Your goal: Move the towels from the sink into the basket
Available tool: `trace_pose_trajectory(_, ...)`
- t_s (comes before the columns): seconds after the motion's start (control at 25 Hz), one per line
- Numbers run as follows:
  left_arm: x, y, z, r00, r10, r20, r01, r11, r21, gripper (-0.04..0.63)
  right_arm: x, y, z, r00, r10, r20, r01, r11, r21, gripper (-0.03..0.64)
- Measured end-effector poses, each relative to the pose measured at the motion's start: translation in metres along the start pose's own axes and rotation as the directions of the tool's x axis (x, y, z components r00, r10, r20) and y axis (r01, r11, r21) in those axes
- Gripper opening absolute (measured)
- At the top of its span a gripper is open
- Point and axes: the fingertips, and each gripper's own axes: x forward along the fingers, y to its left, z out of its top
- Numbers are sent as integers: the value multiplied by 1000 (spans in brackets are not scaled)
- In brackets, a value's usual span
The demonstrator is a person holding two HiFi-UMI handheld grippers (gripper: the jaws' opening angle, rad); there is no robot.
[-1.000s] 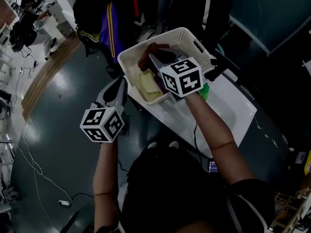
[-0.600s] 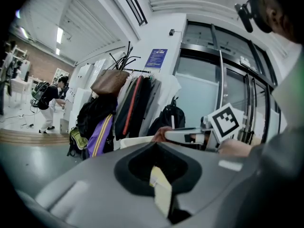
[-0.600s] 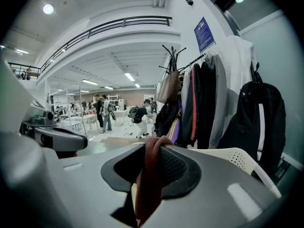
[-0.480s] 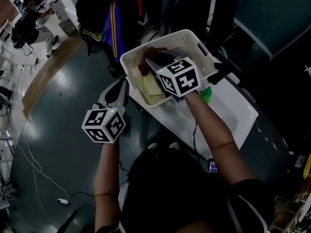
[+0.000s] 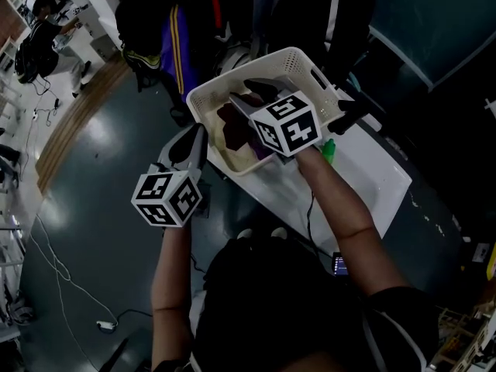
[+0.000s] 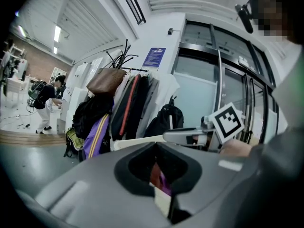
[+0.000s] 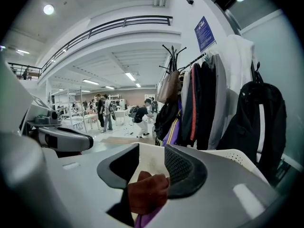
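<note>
The white basket (image 5: 310, 64) stands at the far end of the white sink (image 5: 372, 169). My right gripper (image 5: 252, 90) hangs over the basket, and its jaws have just been opening. A dark red towel (image 5: 232, 122) lies loose in the basket under them, on a pale yellow towel (image 5: 236, 155) with a purple one (image 5: 262, 150) beside it. In the right gripper view the red towel (image 7: 148, 191) shows low in the gap of the right gripper (image 7: 149, 167), with no pad pressing it. My left gripper (image 5: 190, 142) hovers left of the basket, shut and empty.
A green object (image 5: 328, 147) lies at the sink's edge near my right wrist. A rack of coats and bags (image 5: 178, 29) stands just behind the basket. People work at desks far off at the left (image 5: 39, 22). A cable (image 5: 54, 270) trails over the grey floor.
The right jaws spread apart and the dark red towel dropped from them into the basket, covering part of the yellow towel. The left gripper stayed where it was.
</note>
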Motion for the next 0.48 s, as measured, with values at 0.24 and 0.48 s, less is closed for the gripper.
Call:
trace_pose_trajectory(0.24,6,-4,3,1000,-17,-5,17,1000,3,8,-11,-10,6,998,-42,48,40,999,28,0)
trace_pose_trajectory(0.48,15,-11,3,999,-39,-9,39,999,9,8,-27,-18,11,993,-66,96,61,996,59,-3)
